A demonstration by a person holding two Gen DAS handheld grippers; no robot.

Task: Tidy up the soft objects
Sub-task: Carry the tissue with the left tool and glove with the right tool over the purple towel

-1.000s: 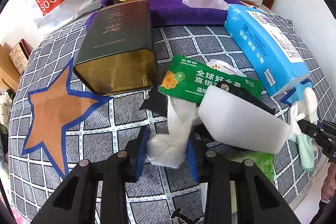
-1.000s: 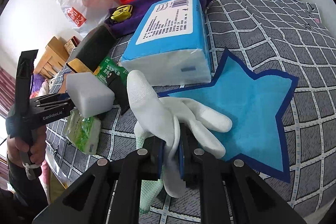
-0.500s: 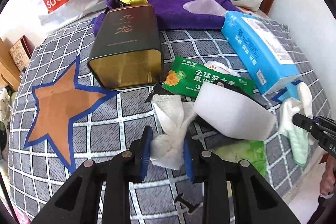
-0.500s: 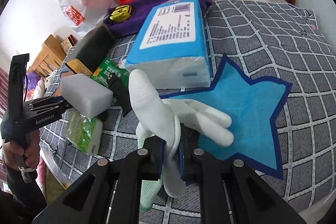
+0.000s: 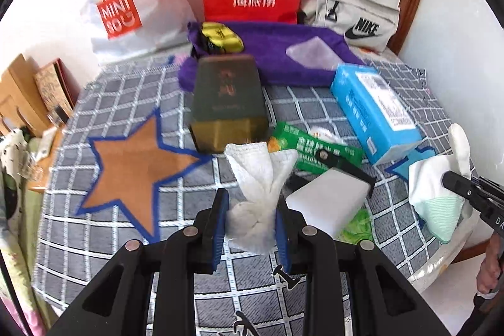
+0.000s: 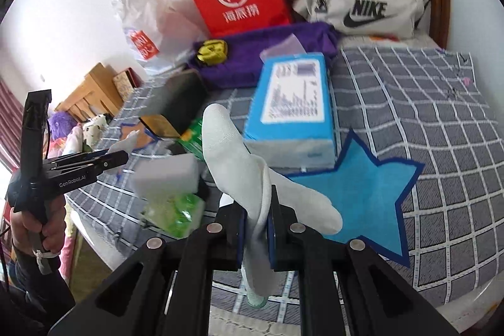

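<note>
Two soft items lifted so far: my left tongs [image 5: 251, 227] pinch a white cloth [image 5: 260, 183], my right tongs [image 6: 255, 230] clamp a white glove [image 6: 239, 159]. White sponge [image 5: 327, 202] just right of the left tongs and green packs beyond remain unsorted, I judge.

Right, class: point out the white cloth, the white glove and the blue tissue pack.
white cloth [image 5: 259, 175]: left wrist view, on its bunched middle.
white glove [image 6: 231, 158]: right wrist view, on its raised finger.
blue tissue pack [image 6: 294, 93]: right wrist view, on its top label.
</note>
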